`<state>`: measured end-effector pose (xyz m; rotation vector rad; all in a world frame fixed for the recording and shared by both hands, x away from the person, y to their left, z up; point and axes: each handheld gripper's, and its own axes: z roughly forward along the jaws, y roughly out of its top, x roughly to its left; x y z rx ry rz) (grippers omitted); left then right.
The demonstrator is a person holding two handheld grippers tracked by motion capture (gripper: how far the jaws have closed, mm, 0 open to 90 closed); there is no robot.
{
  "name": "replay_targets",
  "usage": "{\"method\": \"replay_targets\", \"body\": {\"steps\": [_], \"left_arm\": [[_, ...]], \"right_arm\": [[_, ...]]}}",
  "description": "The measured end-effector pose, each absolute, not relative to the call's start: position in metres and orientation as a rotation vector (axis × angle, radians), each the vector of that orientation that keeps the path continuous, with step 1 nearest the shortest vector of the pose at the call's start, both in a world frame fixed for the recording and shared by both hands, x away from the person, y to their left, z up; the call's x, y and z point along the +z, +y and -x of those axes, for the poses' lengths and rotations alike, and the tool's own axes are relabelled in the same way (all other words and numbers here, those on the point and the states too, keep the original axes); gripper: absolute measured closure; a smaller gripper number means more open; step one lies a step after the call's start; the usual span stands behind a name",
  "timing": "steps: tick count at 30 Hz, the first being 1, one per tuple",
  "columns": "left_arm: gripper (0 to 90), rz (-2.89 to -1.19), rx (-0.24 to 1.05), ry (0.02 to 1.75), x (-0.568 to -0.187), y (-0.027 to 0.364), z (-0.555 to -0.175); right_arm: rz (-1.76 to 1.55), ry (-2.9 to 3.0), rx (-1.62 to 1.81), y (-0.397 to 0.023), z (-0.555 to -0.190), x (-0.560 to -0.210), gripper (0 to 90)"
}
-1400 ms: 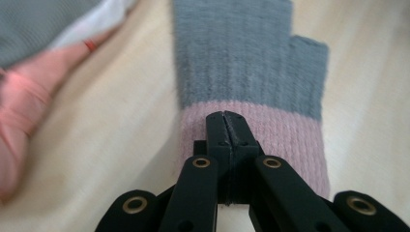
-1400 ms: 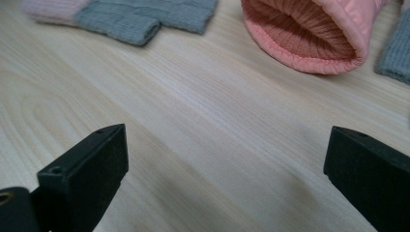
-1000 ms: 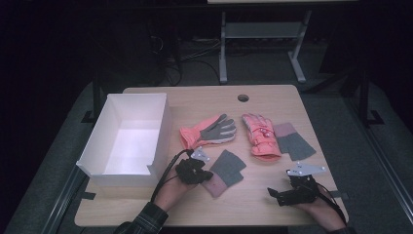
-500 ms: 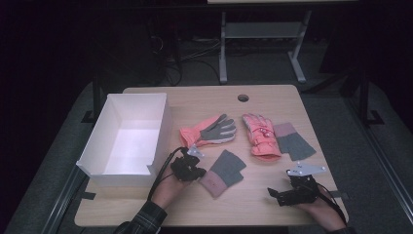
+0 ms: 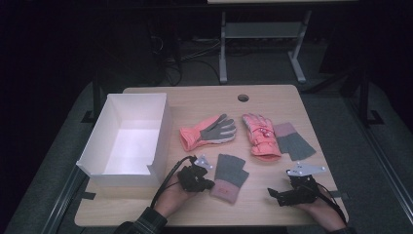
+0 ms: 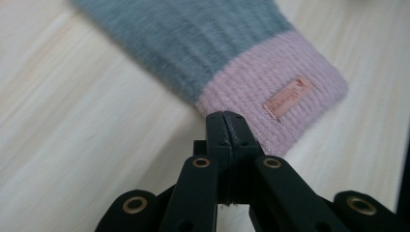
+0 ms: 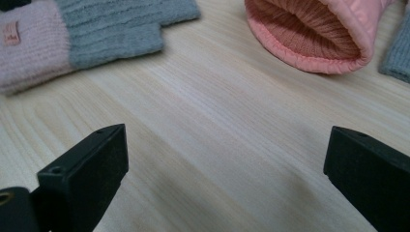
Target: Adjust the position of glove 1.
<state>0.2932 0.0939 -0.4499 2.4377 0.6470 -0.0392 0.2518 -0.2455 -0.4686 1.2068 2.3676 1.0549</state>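
Your left tongs point(image 5: 207, 176) had edged toward the grey-and-pink knit glove point(image 5: 229, 177) with jaws pressed together on nothing, right tongs point(image 5: 277, 194) apart; you needed to open them before pinching its pink cuff point(image 6: 285, 96).

over on the left of the high view sits a white open box point(image 5: 127, 141), its rim close to the table's left edge. centre frame, a salmon glove with a grey palm point(image 5: 208, 130) lies flat, fingers aimed to the upper right. just right of it, a padded salmon glove point(image 5: 259, 135) stretches top to bottom, and in the right gripper view its ribbed cuff gapes at the upper right. touching its right side lies a grey and mauve knit glove point(image 5: 293, 141). the pale wooden table point(image 5: 204, 100) has a round cable hole point(image 5: 243, 98) near its far edge. behind, in the dark, a metal stand point(image 5: 263, 34) and loose cables point(image 5: 182, 58) on grey carpet.
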Motion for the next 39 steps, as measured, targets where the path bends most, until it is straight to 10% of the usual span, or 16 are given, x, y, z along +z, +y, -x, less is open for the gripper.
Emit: {"method": "replay_targets", "body": {"steps": [27,39], "left_arm": [[89.6,-2.4,-0.003,0.467,-0.451,0.019,-0.322],[89.7,-2.403,-0.014,0.535,-0.455,0.053,-0.307]], "right_arm": [[-1.201,2.368,1.052,-0.246,-0.251,-0.468,1.6],[-1.205,2.366,1.053,-0.248,-0.251,-0.468,1.6]]}}
